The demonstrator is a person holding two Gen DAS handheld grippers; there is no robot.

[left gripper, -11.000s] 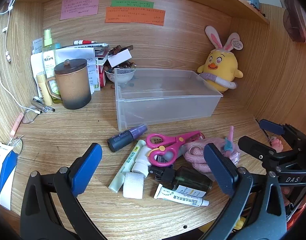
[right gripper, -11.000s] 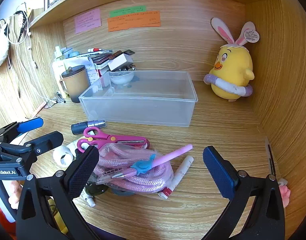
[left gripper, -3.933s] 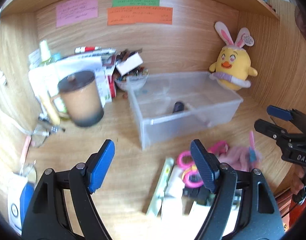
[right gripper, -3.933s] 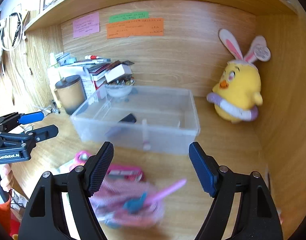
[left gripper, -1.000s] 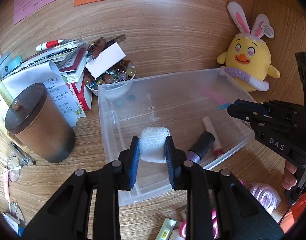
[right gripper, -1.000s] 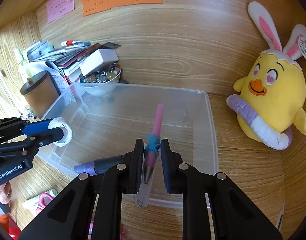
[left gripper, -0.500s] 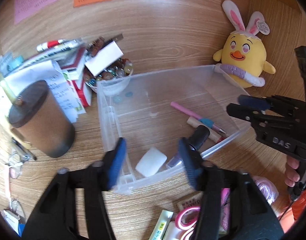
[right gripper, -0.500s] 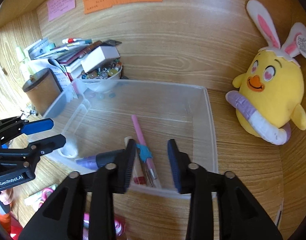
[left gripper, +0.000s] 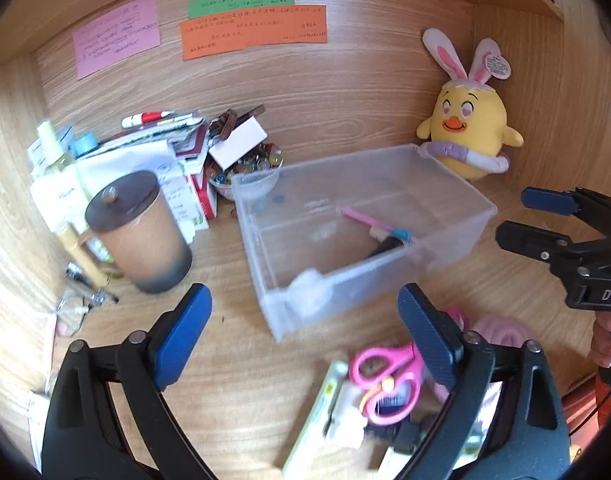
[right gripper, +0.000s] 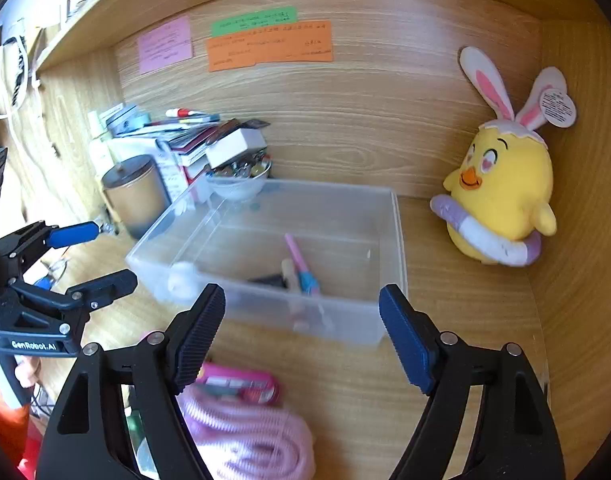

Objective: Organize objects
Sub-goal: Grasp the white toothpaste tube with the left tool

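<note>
The left gripper (left gripper: 305,336) holds its jaws wide apart with nothing between them, hovering above the wooden counter (left gripper: 233,364) just in front of the clear plastic bin (left gripper: 457,232). The right gripper (right gripper: 301,336) also has its jaws spread and empty, poised over the counter at the near wall of the bin.

Inside the bin, a white gauze roll (left gripper: 309,284) lies in the near left corner against the front wall. Farther right on the bin floor rest a pink pen (right gripper: 299,258) with a blue clip, a pale tube just beside it, and a dark bottle (left gripper: 387,246) touching them.

On the counter before the bin, pink scissors (left gripper: 385,376) lie beside a green-and-white tube (left gripper: 317,412), with a coil of pink rope (right gripper: 245,436) near them under the right gripper.

Left of the bin stands a brown lidded mug (left gripper: 139,232), in front of a heap of papers and books (left gripper: 145,156). A small bowl of marbles (left gripper: 249,168) sits at the bin's far left corner. A yellow chick plush (right gripper: 501,196) with rabbit ears leans in the right corner, close to the bin. Coloured notes (left gripper: 253,26) are stuck to the back wall.
</note>
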